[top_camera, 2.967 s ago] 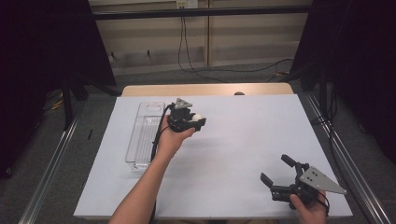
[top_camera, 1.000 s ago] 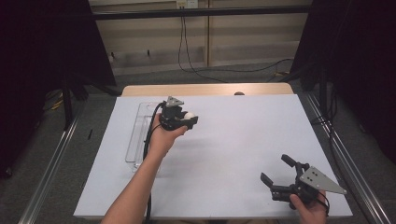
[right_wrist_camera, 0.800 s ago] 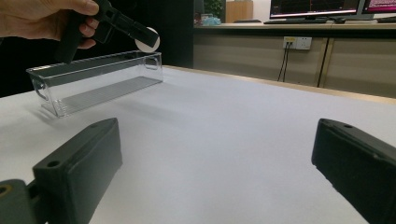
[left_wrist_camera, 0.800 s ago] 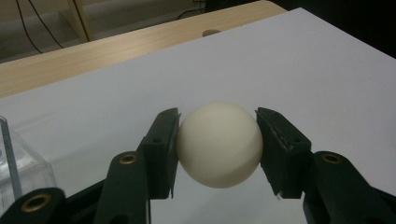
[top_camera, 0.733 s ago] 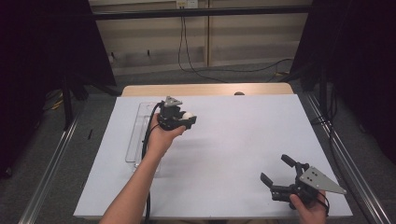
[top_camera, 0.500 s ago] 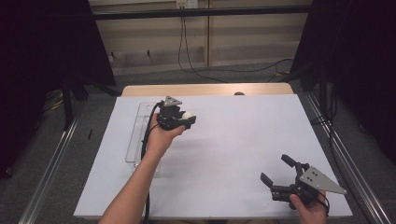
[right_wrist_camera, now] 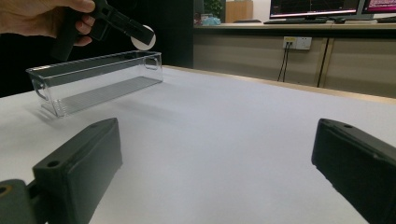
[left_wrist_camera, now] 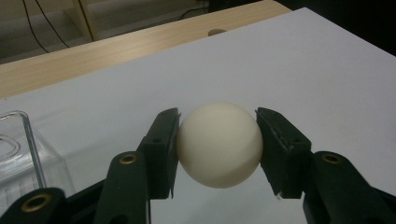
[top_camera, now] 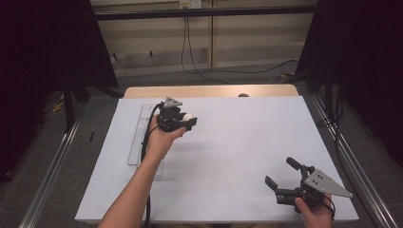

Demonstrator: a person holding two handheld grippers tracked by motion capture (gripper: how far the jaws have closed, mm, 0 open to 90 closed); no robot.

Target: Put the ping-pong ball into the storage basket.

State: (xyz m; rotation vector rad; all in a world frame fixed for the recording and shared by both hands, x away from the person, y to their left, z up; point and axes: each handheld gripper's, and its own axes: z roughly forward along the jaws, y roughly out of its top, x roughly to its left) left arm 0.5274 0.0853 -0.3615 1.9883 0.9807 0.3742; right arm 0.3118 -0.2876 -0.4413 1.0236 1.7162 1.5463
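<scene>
One white ball [left_wrist_camera: 218,144] sits clamped in the left tool [top_camera: 183,121], held in the air just beside the clear tray [top_camera: 138,142] near the tabletop's left edge. It should be centred over the tray before release. The right tool [top_camera: 285,180] rests wide open and empty near the front right corner.

Layout of the counter [top_camera: 228,142]

A clear tray [top_camera: 138,142] is set lengthwise along the counter's left side. The ball [top_camera: 188,117] is held above the counter in the left hand-held gripper [top_camera: 183,121], just right of the tray's far end. The right hand-held gripper [top_camera: 285,178] is placed at the near right corner, well apart from both. Cables [top_camera: 199,52] are seen on the floor behind the counter.
</scene>
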